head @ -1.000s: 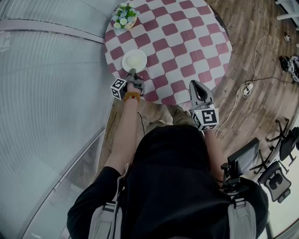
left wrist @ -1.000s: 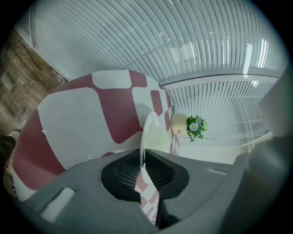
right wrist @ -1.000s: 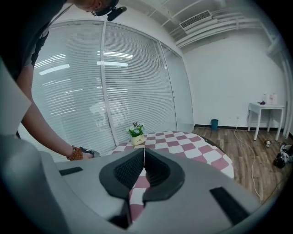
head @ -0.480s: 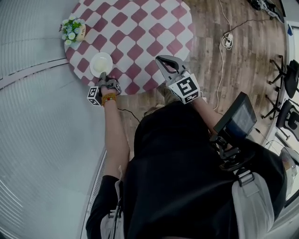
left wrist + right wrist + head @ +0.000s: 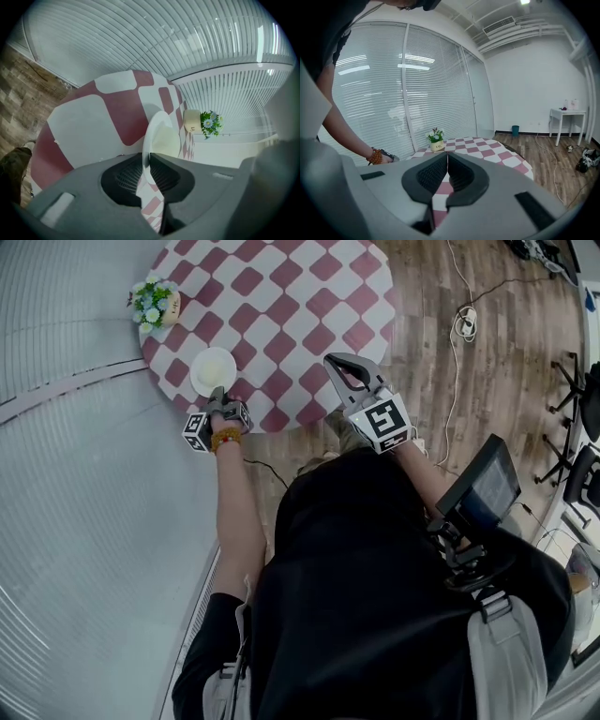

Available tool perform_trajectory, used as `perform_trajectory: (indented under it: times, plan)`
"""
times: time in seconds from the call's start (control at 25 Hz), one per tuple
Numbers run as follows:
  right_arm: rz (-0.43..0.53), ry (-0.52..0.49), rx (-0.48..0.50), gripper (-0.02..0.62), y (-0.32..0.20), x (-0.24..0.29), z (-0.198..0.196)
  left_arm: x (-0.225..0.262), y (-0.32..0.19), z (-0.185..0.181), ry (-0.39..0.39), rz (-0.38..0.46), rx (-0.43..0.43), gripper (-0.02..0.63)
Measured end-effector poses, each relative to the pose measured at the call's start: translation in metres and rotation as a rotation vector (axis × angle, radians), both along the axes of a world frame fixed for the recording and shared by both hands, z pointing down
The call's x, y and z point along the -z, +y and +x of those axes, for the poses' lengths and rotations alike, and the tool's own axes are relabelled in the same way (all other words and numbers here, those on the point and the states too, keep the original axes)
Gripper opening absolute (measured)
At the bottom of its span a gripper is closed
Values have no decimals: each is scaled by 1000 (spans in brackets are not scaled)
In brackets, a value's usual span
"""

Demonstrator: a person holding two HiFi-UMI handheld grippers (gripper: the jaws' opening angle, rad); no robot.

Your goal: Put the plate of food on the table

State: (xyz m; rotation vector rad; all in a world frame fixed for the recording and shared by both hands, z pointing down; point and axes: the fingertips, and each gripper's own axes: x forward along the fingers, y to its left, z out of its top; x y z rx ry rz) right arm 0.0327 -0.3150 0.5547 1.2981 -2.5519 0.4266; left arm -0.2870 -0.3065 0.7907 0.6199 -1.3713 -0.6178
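A white plate [image 5: 213, 370] with pale food on it sits near the left edge of the round table [image 5: 309, 296], which has a red and white checked cloth. My left gripper [image 5: 217, 393] is shut on the plate's near rim; the left gripper view shows the plate [image 5: 161, 138] edge-on between the jaws. My right gripper [image 5: 339, 365] hangs over the table's near edge, shut and empty, and in the right gripper view [image 5: 446, 161] its jaws touch with nothing between them.
A small pot of flowers [image 5: 153, 302] stands at the table's left rim beyond the plate. Window blinds [image 5: 75, 474] run along the left side. Cables [image 5: 461, 324] lie on the wooden floor at the right, with office chairs [image 5: 577, 390] further right.
Across the earlier frames the head view swung and the table shifted in view. The left gripper stays shut on the plate over the table's left edge; the right gripper has lifted slightly.
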Motion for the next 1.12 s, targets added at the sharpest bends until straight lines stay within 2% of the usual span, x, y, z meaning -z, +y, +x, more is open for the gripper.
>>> perform_trajectory:
  times: [0.36,0.52,0.72,0.84,0.96,1.12]
  plan:
    - [6,-6,7,11,2,1,-2,-9,14,13,34,-96,-78,46]
    - [6,-12,10,11,1,1,-4,-8,21,11,39,-102,-71,46]
    - [7,-24,23,11,3,1,-9,-5,40,8,21,-156,-55,46]
    - [11,-33,32,11,1,4,-14,2,51,9,16,-144,-55,46]
    - [18,-35,42,11,0,10,-19,12,57,4,-57,-110,-141,46]
    - [28,-28,54,11,1,18,-21,43,59,1,-282,-32,-408,46]
